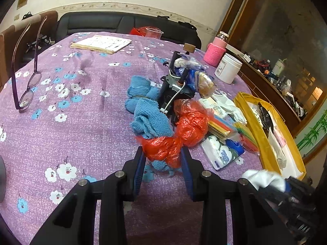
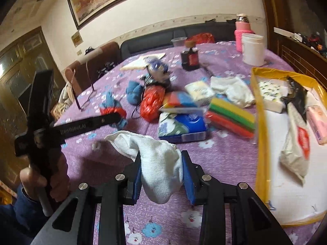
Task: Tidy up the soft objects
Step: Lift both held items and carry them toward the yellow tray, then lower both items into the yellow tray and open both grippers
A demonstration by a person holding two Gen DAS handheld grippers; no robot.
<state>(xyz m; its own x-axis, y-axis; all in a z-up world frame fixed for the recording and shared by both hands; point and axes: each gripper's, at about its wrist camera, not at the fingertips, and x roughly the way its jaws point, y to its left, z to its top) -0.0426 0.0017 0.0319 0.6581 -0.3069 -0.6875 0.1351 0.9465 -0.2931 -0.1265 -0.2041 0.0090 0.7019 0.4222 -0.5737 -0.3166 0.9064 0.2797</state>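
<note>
My left gripper (image 1: 163, 157) is shut on a red plastic bag (image 1: 163, 149) with a bit of blue knit cloth under it, held low over the purple flowered tablecloth (image 1: 81, 122). More blue knit cloth (image 1: 147, 110) and a second red bag (image 1: 190, 122) lie just beyond. My right gripper (image 2: 161, 163) is shut on a white cloth (image 2: 157, 157) that hangs between its fingers. The left gripper shows in the right wrist view (image 2: 114, 116), holding the red and blue bundle. The yellow-rimmed storage bag (image 2: 259, 134) lies open at the right.
Tissue packs (image 2: 181, 126), coloured sponges (image 2: 231, 114), white socks (image 2: 233, 89), a dark bottle (image 2: 190, 57), a white jar (image 2: 252, 49) and a pink-sleeved bottle (image 2: 241, 34) crowd the table. Glasses (image 1: 26, 89) stand at the left. A booklet (image 1: 100, 43) lies at the far side.
</note>
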